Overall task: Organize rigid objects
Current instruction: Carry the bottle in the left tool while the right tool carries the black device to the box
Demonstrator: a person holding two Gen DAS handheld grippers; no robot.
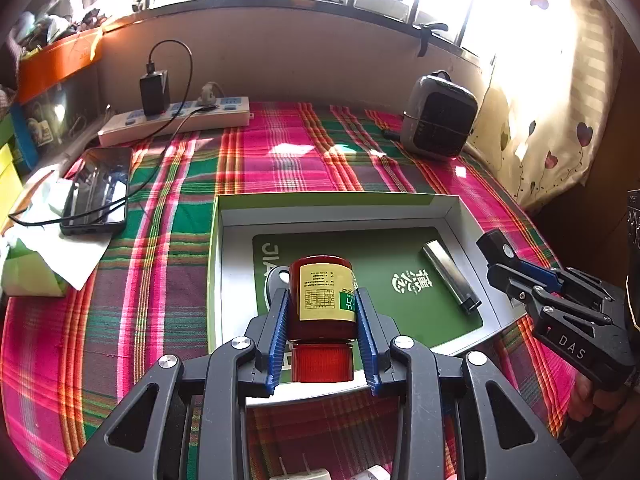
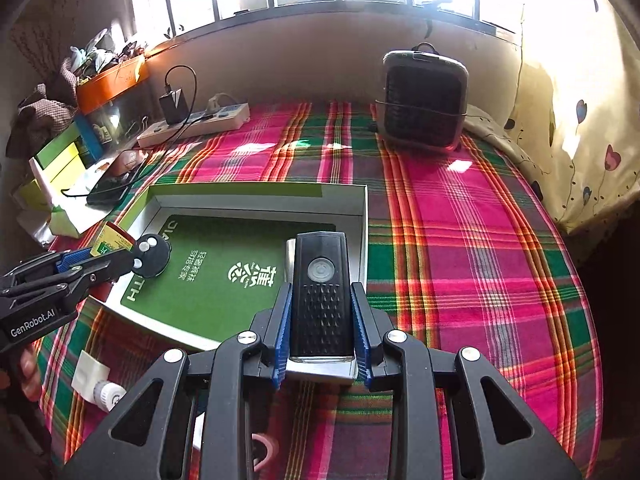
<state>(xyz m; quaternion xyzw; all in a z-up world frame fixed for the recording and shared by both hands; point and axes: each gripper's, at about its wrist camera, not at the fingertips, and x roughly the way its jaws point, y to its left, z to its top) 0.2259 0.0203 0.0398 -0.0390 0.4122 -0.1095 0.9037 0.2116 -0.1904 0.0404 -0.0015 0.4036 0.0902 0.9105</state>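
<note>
Your left gripper (image 1: 322, 320) pinches a small red plastic bottle with a yellow label (image 1: 322, 300) between its blue ribbed pads, cap toward the camera and base pointing away, its long axis running along the fingers. Your right gripper (image 2: 322, 324) clamps a flat black rectangular device with a round button (image 2: 321, 300), its long axis likewise in line with the fingers. Both loads hang over the shallow white cardboard box with a green printed insert (image 1: 340, 210), which sits on the pink-and-green plaid cloth (image 1: 160, 320). The bottle hovers above the near left part of the insert, just past a dark round key fob (image 2: 152, 256) lying there; the black device hovers at the box's near right, above a slim silver metal bar (image 1: 450, 276) resting lengthwise along that side. The box lies straight ahead of and below both sets of jaws, so the next move looks like a short lowering; the left hand seems to have the freer patch of green, while the right must settle beside the silver bar, not on it. Farther off stand a white power strip (image 1: 176, 120), a black phone (image 1: 98, 190) and a grey speaker-like unit (image 1: 438, 120)
</note>
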